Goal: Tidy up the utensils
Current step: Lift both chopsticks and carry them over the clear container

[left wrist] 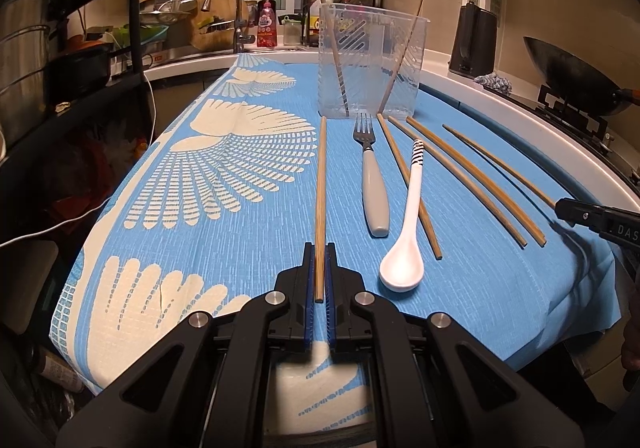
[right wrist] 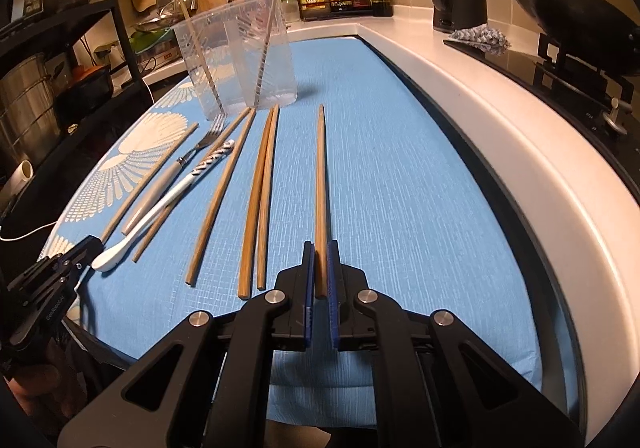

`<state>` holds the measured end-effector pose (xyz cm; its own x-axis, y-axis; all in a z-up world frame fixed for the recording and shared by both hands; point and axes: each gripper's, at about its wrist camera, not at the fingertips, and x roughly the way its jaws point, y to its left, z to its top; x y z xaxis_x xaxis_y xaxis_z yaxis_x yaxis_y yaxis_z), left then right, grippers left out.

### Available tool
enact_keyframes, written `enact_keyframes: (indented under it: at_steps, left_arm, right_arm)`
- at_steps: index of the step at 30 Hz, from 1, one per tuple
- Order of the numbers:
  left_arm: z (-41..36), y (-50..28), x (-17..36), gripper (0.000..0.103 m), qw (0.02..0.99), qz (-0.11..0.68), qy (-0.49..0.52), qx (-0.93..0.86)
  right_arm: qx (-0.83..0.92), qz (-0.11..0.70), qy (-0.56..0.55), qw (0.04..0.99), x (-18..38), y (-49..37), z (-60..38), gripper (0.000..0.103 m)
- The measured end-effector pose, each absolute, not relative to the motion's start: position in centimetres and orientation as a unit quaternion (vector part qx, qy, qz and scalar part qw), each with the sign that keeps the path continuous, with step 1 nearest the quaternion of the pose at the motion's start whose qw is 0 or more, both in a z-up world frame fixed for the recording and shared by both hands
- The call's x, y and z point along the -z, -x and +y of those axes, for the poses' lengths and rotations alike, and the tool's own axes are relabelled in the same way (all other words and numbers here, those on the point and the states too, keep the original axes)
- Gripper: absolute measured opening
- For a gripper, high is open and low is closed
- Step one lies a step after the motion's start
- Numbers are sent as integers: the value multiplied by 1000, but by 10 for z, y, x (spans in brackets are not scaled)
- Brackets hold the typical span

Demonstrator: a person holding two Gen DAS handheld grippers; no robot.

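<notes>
Two grippers each clamp one chopstick: left gripper (left wrist: 320, 248) holds its chopstick (left wrist: 321, 183), right gripper (right wrist: 319, 248) holds another chopstick (right wrist: 320, 175), both pointing ahead toward the clear cup (left wrist: 370, 63).

Ahead of the left gripper (left wrist: 319, 272): clamped chopstick (left wrist: 320, 183), then container (left wrist: 370, 63) at the far end, two sticks inside. Right of it in turn: fork (left wrist: 374, 183), spoon (left wrist: 406, 232) across a stick, more chopsticks. Between the right gripper (right wrist: 319, 272) pads: the rightmost chopstick (right wrist: 320, 175), all on the cloth (right wrist: 400, 187).
</notes>
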<state>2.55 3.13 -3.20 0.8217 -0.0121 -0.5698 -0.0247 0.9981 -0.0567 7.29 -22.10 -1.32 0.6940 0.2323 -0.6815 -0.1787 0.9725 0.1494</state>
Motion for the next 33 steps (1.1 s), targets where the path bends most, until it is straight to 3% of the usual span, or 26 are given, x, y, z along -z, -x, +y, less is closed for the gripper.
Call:
enact_keyframes:
  at_steps: [19, 33]
  left_arm:
    - [23, -3, -28, 5, 971, 237, 25, 6]
    - [52, -50, -96, 5, 970, 230, 69, 41]
  right_arm:
    - [-125, 295, -36, 947, -68, -44, -233, 6]
    - [-135, 253, -42, 957, -135, -78, -226, 6]
